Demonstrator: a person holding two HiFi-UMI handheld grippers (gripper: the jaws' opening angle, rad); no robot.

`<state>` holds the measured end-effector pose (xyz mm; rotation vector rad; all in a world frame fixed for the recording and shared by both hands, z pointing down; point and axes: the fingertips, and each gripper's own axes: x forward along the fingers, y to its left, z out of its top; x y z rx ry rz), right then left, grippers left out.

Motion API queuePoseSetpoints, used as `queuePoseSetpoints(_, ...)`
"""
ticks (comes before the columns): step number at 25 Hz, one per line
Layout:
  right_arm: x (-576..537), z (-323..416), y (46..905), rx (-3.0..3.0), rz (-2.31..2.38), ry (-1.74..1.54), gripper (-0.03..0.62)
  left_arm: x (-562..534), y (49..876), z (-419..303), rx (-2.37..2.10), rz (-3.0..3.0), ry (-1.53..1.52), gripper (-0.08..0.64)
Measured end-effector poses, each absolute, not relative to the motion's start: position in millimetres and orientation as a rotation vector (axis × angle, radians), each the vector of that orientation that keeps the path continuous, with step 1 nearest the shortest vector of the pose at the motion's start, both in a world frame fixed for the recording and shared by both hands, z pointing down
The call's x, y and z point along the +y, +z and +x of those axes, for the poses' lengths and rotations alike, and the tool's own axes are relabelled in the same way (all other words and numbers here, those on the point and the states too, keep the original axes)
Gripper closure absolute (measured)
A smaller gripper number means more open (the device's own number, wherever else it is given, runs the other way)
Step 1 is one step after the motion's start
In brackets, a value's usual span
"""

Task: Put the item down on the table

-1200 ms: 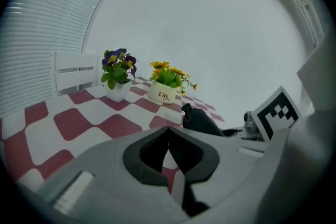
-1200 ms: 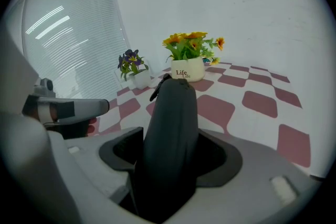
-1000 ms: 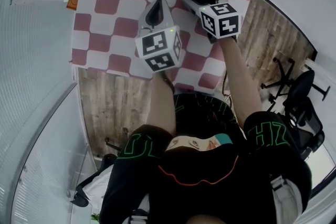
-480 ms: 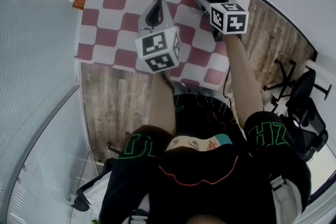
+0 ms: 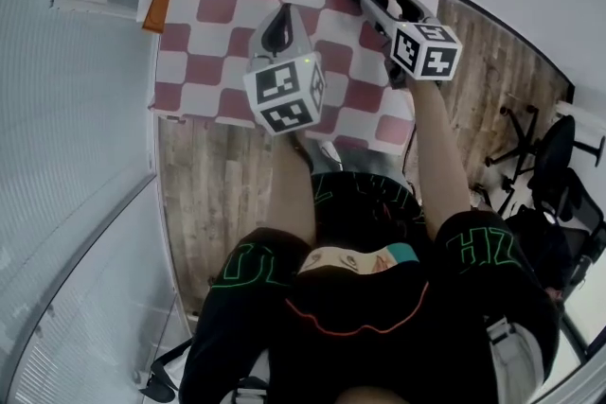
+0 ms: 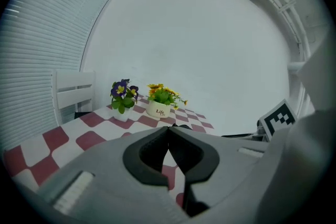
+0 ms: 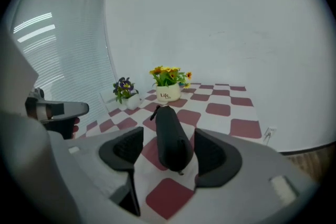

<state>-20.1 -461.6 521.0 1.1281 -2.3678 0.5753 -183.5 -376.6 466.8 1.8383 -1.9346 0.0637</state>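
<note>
**Right gripper** (image 7: 169,155): the jaws stand apart, with a gap on each side of the black folded umbrella (image 7: 169,131) lying between them. The umbrella appears to rest lengthwise on the checkered tabletop (image 5: 213,43), its far end toward the white flowerpot (image 7: 167,94).

**Left gripper** (image 6: 168,136): the jaws are together with nothing between them, held above the tabletop.

**Progress:** placement looks essentially complete. What remains is drawing the right gripper back clear of the umbrella.
</note>
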Motion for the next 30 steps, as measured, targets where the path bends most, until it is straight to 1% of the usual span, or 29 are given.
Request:
queuePoseSetpoints(1,-456.9,-16.5,511.8,-2.39,1.153,0.582,0.297,-376.0,461.9,-182.1,-1.936,1.856,0.062,0.552)
queuePoseSetpoints(3,-449.4,-7.3,492.0,-2.427,1.218,0.582,0.394,-376.7,451.1,-178.5,-1.937,1.894,0.062,0.552)
queuePoseSetpoints(8,-437.0,8.6,448.3,-2.514,1.317,0.595,0.518,-386.0,414.9,-169.7,-1.946,2.003,0.046,0.552)
queuePoseSetpoints(9,-437.4,11.6,437.9,-2.537,1.335,0.591,0.559,-389.4,406.2,-167.2,-1.947,2.027,0.042,0.552)
queuePoseSetpoints(10,-438.6,15.2,427.2,-2.558,1.354,0.582,0.588,-392.8,397.3,-164.3,-1.947,2.053,0.039,0.552)
queuePoseSetpoints(13,-442.1,32.2,391.5,-2.62,1.426,0.539,0.588,-400.9,370.4,-152.3,-1.949,2.141,0.047,0.552)
queuePoseSetpoints(17,-436.9,54.5,349.3,-2.652,1.485,0.386,0.588,-405.2,333.9,-134.3,-1.963,2.252,0.066,0.552)
queuePoseSetpoints(21,-435.5,76.5,317.9,-2.631,1.593,0.246,0.588,-419.0,298.9,-111.1,-1.943,2.392,0.022,0.552)
queuePoseSetpoints(25,-431.3,86.9,298.2,-2.588,1.657,0.127,0.588,-420.0,280.3,-99.7,-1.931,2.456,-0.012,0.552)
queuePoseSetpoints(30,-432.3,96.6,286.5,-2.554,1.714,0.067,0.588,-420.9,268.7,-95.3,-1.93,2.485,-0.046,0.552)
